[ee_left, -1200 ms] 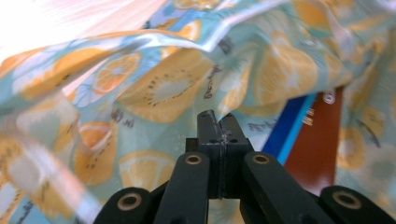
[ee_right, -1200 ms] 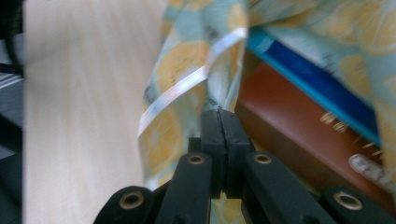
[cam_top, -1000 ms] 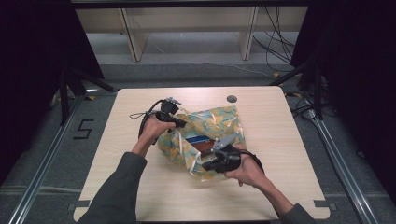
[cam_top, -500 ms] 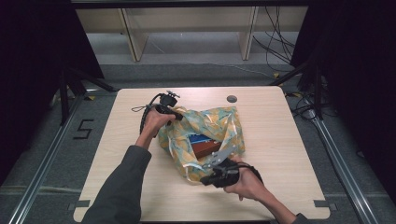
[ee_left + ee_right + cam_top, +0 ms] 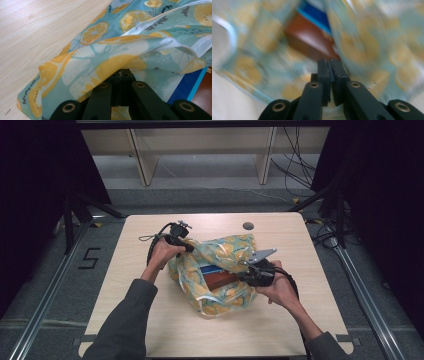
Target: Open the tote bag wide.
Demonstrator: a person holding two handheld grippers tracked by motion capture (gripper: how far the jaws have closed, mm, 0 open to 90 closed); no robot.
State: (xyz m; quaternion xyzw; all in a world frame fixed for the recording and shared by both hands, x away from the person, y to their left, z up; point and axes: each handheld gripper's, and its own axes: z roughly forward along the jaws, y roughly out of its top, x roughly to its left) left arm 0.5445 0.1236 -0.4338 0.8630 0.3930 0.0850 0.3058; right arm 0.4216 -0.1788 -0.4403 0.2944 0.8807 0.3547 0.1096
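Holding the lemon-print bag [image 5: 220, 270] mid-table, the left gripper [image 5: 186, 246] pinches its rim at 10 o'clock, jaws clamped on fabric. The right gripper [image 5: 248, 272], jaws together at 3 o'clock, looks fabric-pinched too, probably keeping the mouth open around the brown box [image 5: 222, 280].

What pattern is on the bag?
Orange citrus slices on teal bag, clearest in the left gripper view.

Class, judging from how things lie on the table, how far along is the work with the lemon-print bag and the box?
Done: the brown-and-blue box already lies inside the lemon-print bag. In hand: the left gripper is shut on the bag's far edge, holding the mouth up; the right gripper, jaws together, sits at the near side by the box. Left: whether the box goes deeper or comes out cannot be told; the bag's mouth stays open.
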